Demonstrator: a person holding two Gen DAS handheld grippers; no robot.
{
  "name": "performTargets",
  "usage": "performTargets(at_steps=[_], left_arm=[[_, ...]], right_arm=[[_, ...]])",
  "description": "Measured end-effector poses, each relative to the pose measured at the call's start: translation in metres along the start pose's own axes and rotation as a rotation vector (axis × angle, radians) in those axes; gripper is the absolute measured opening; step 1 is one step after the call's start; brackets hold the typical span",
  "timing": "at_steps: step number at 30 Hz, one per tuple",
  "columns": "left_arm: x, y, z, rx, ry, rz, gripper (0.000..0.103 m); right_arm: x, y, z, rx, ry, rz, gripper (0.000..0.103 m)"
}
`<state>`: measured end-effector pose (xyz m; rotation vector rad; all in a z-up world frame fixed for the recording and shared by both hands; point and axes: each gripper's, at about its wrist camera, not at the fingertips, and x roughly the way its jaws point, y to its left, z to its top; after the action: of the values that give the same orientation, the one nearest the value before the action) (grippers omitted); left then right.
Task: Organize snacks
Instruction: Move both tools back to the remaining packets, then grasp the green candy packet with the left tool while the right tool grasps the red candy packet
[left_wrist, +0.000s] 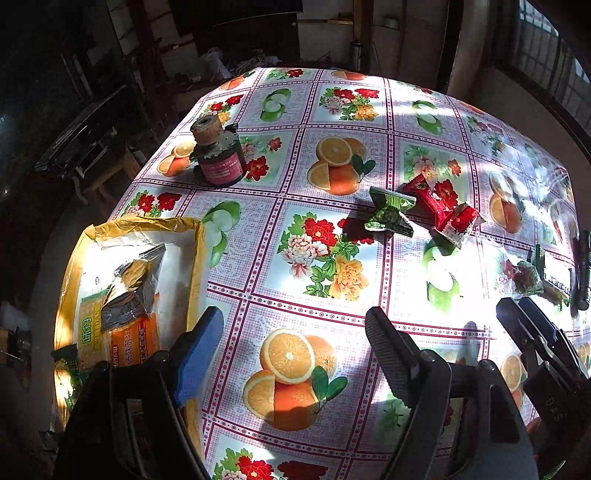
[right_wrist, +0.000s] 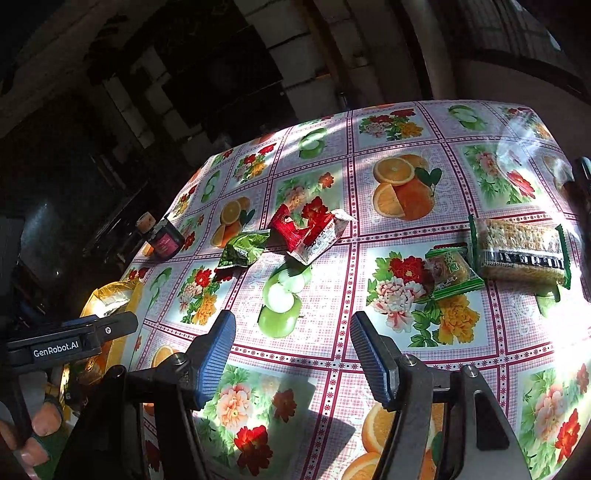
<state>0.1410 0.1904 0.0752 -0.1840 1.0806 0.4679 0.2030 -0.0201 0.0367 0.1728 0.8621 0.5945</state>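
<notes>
My left gripper (left_wrist: 295, 354) hovers open and empty over the flowered tablecloth, beside a yellow box (left_wrist: 199, 258) at the left. The box holds an orange packet (left_wrist: 129, 343) and a silver packet (left_wrist: 133, 284). Loose on the cloth lie a green packet (right_wrist: 242, 249), two red packets (right_wrist: 291, 225) (right_wrist: 323, 236), a green pastry packet (right_wrist: 452, 273) and a long cracker pack (right_wrist: 521, 251). My right gripper (right_wrist: 295, 354) stands open and empty above the cloth, short of the snacks. In the left wrist view the green packet (left_wrist: 391, 214) and the red packets (left_wrist: 432, 199) lie ahead.
A dark jar (left_wrist: 218, 155) with a cork-coloured top stands near the table's far left edge. The table (right_wrist: 406, 350) drops off into a dark room at the left and far sides. A person's fingers (right_wrist: 44, 421) hold the left gripper's body (right_wrist: 70, 343) at the left.
</notes>
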Motion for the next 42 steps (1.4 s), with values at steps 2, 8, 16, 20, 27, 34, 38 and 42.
performTargets(at_steps=[2, 8, 16, 20, 27, 34, 38, 42], left_arm=[[0.009, -0.009, 0.011, 0.002, 0.015, 0.0, 0.078], [0.034, -0.027, 0.035, -0.019, 0.052, -0.014, 0.078], [0.051, -0.034, 0.053, -0.009, 0.053, -0.044, 0.078], [0.064, -0.047, 0.061, 0.02, 0.057, -0.055, 0.078], [0.091, -0.072, 0.07, 0.047, 0.079, -0.059, 0.078], [0.106, -0.075, 0.074, 0.011, 0.087, -0.104, 0.046], [0.105, -0.075, 0.073, 0.014, 0.078, -0.098, 0.043], [0.095, -0.068, 0.06, 0.013, 0.087, -0.104, 0.039]], right_arm=[[0.015, -0.001, 0.01, 0.014, -0.004, -0.028, 0.068], [0.06, -0.003, 0.039, 0.045, -0.002, -0.103, 0.068], [0.098, -0.001, 0.058, -0.037, 0.035, -0.217, 0.049], [0.089, -0.002, 0.051, -0.101, 0.051, -0.192, 0.021], [0.052, -0.013, 0.02, -0.078, 0.053, -0.095, 0.018], [0.009, -0.017, 0.005, -0.02, 0.022, -0.016, 0.018], [-0.01, -0.012, -0.001, -0.016, 0.003, 0.008, 0.018], [-0.023, -0.009, -0.008, -0.015, -0.004, 0.026, 0.018]])
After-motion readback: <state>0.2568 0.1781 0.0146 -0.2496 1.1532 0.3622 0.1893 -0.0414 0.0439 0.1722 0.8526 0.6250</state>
